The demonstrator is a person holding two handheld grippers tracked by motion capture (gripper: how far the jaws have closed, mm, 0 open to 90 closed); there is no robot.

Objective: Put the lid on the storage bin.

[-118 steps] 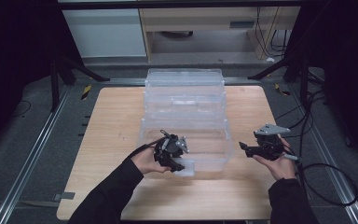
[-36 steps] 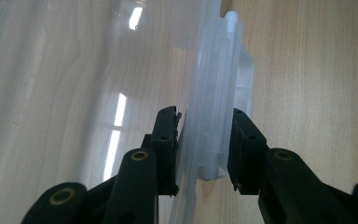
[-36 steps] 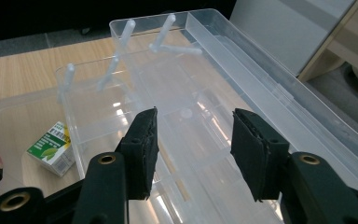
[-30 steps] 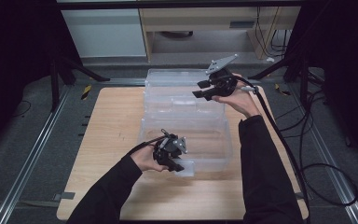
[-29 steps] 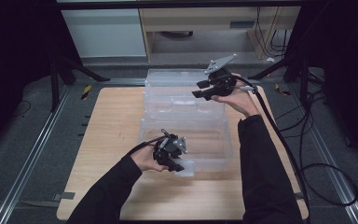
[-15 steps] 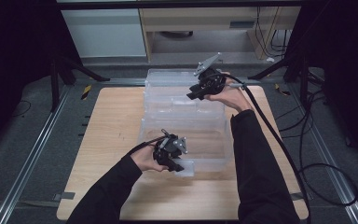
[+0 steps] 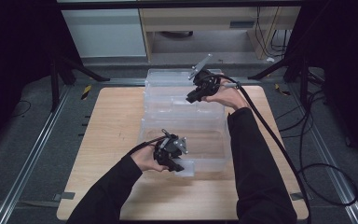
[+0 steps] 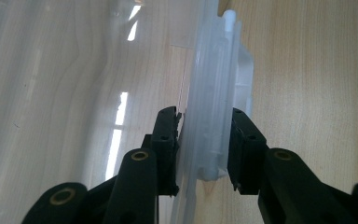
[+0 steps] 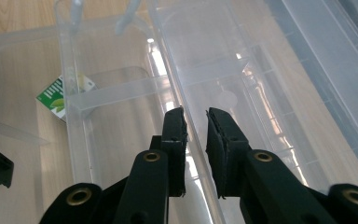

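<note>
A clear plastic storage box [image 7: 214,161] stands open on the wooden table [image 7: 114,121]. Its clear lid [image 7: 168,84] lies just behind it. My left gripper [image 7: 175,164] is shut on the box's near rim by the handle lip [image 8: 204,140], one jaw inside the wall and one outside. My right gripper [image 7: 192,99] reaches to the far side, where box and lid meet. Its jaws stand almost together around a thin clear edge of the lid [image 9: 193,126]. A small green label [image 9: 58,95] shows through the box floor.
Metal rails run along both sides of the table, and black stand legs [image 7: 74,70] rise at the back corners. A thick black cable [image 7: 279,144] trails from the right gripper across the table's right side. Pale cabinets stand behind.
My right gripper has travelled from the table's right front up to the far side, then a little left and down onto the lid's edge. The left gripper has kept its hold.
</note>
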